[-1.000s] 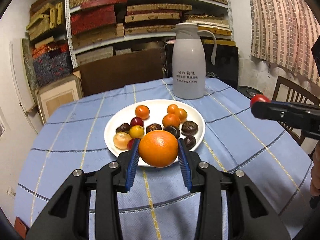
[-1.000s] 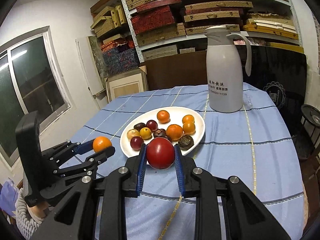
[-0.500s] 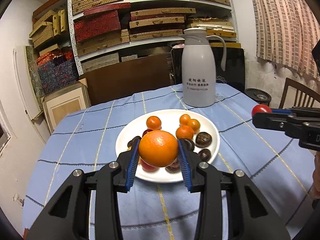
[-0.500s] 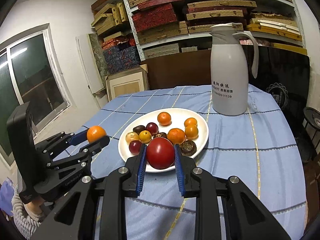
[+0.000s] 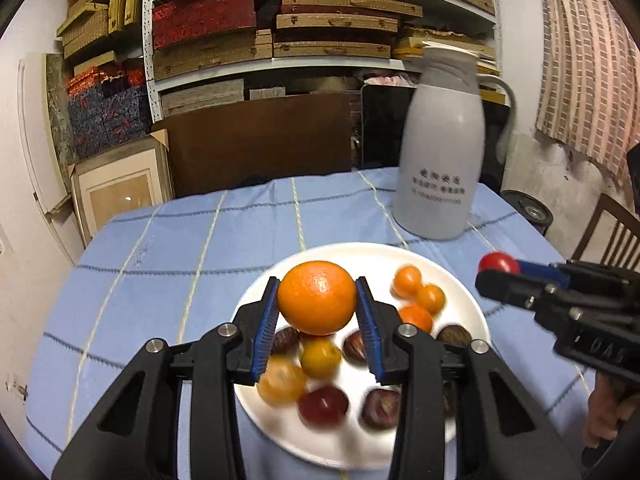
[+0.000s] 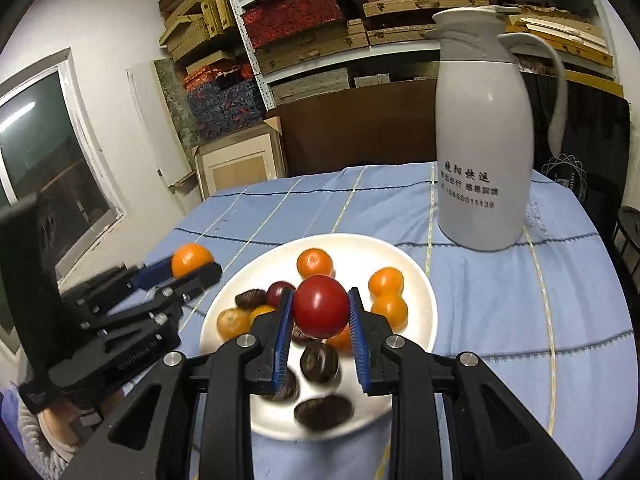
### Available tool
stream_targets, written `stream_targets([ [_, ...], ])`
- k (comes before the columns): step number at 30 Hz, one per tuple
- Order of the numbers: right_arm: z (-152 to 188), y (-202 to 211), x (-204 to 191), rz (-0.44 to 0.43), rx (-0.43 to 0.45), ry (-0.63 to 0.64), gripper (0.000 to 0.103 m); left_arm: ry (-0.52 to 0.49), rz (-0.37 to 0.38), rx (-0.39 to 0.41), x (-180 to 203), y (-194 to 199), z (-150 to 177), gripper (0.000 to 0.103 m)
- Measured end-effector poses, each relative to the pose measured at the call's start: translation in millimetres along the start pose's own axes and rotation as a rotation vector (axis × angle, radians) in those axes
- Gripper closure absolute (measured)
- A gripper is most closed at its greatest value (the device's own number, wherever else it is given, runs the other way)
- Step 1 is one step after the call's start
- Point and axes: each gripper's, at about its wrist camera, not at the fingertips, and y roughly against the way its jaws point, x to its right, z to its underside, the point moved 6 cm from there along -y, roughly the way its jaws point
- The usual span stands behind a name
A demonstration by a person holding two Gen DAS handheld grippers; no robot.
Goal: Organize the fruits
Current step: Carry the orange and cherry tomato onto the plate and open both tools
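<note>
Left gripper (image 5: 317, 308): clamped on an orange (image 5: 317, 298), blue pads pressing both its sides.
Right gripper (image 6: 320, 312): clamped on a red tomato (image 6: 320, 306).
Both fruits: held above the white plate (image 6: 420, 280).
Plate: holds small orange, red and dark brown fruits, on blue tablecloth (image 6: 280, 216).
Beyond plate: white jug (image 6: 486, 152).

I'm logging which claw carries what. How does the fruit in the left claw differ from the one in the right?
The orange in the left claw is orange, dimpled, and larger; the tomato in the right claw is red, glossy, smaller. Both are round, clamped, above the plate.
</note>
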Motion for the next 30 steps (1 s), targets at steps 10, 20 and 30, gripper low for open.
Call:
stream_targets([
  [10,-24.4,-82.5,16.6,0.031,-0.161,0.018,0.076,0.074,0.07,-0.17,-29.4,-90.4,-15.5,0.066],
  [20,-10.2,-139.6,7.1,0.017,-0.295,0.014,0.076,0.099,0.068,-0.311,-51.7,-141.2,16.2,0.066],
  [30,-7.0,-160.6,9.5,0.062,-0.341,0.083,0.075,0.065,0.091,-0.356,-40.1,-159.9,26.6,0.066],
])
